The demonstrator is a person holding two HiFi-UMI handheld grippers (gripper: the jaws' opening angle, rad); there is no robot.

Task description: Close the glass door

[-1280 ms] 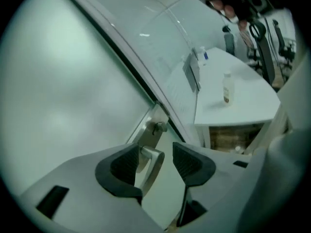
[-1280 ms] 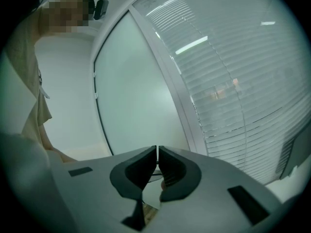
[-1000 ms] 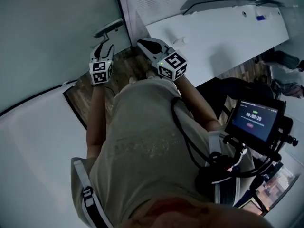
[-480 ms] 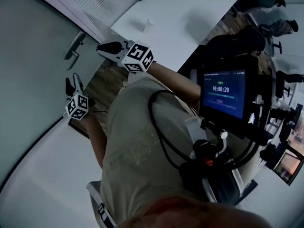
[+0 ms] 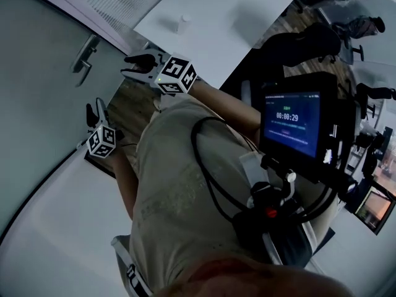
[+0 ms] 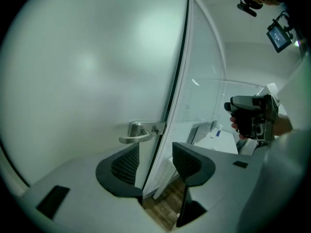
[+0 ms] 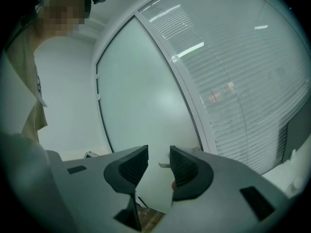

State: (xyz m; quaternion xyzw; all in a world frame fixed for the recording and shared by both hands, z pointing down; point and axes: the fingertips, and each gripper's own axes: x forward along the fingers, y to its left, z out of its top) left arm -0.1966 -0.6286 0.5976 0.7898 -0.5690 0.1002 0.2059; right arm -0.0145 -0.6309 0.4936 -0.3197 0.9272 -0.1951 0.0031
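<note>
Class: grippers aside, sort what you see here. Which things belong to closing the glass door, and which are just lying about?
Belong to the job:
door
handle

Just lying about:
table
cup
screen
blinds

Person's left forearm (image 5: 121, 175) and right forearm (image 5: 229, 101) reach forward, a gripper in each hand. The left gripper (image 5: 96, 111), held lower, tilts slightly downward, its jaws parted with nothing between them. The right gripper (image 5: 127, 65), carried higher and almost level, has just been opening its jaws, which stand wide and empty.
</note>
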